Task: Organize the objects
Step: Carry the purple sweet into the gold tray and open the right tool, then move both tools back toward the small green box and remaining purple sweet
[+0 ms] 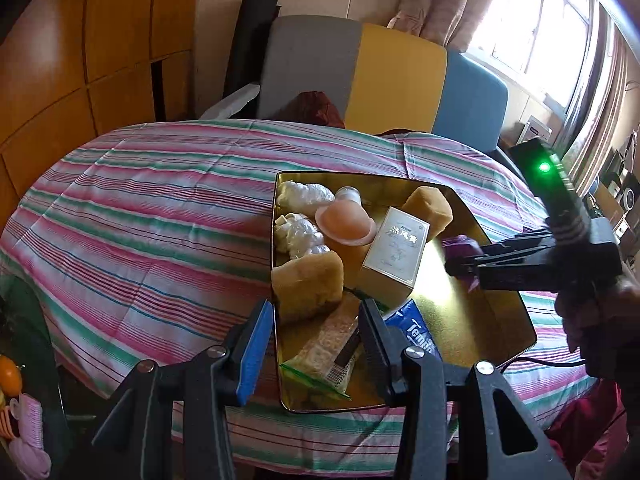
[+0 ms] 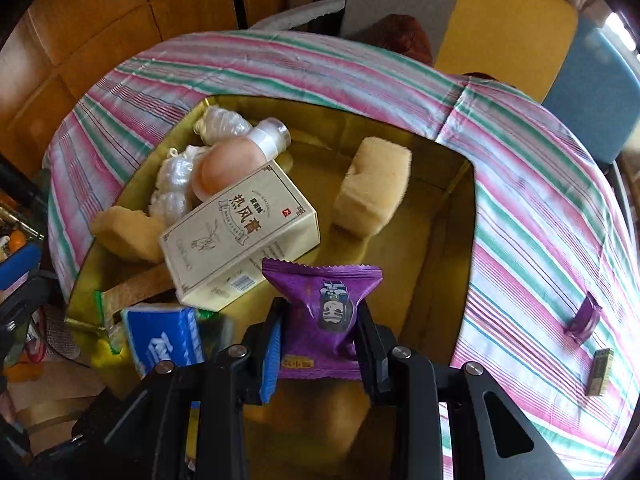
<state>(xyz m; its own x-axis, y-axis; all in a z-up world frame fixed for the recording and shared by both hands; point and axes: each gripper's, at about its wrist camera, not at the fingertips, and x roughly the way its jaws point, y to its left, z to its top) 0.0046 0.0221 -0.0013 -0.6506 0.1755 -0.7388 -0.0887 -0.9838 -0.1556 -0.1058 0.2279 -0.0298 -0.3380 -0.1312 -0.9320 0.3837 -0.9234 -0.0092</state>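
Right now the purple snack packet (image 2: pixel 325 316) is pinched in the right gripper (image 2: pixel 320 340), fingers squeezing its middle, held over the gold tray (image 2: pixel 440 208). Long axis runs about 6 to 12 in the right wrist view, serrated top edge at 12, printed face toward the camera.

Tray holds, from the packet outward: cream medicine box (image 2: pixel 240 236) at 10 o'clock, lying tilted, long axis 8 to 2; blue tissue pack (image 2: pixel 160 336) at 9, by the near rim; clear cracker bag (image 1: pixel 328 344) beside it; one tan sponge (image 2: pixel 374 192) at 1, standing apart; second tan sponge (image 2: pixel 126 232) at 10, touching the box; pink round cup (image 2: pixel 226 164), small clear bottle (image 2: pixel 270 138) and white crinkled plastic wads (image 2: pixel 222 122) in the far left corner.

Left gripper (image 1: pixel 316 316) hangs over the near tray edge, jaws parted, nothing pressed; cracker bag lies under the gap.

Tray sits on a striped cloth (image 2: pixel 540 184). On the cloth at 3: small purple wrapper (image 2: pixel 582 318) and thin tan box (image 2: pixel 600 372).
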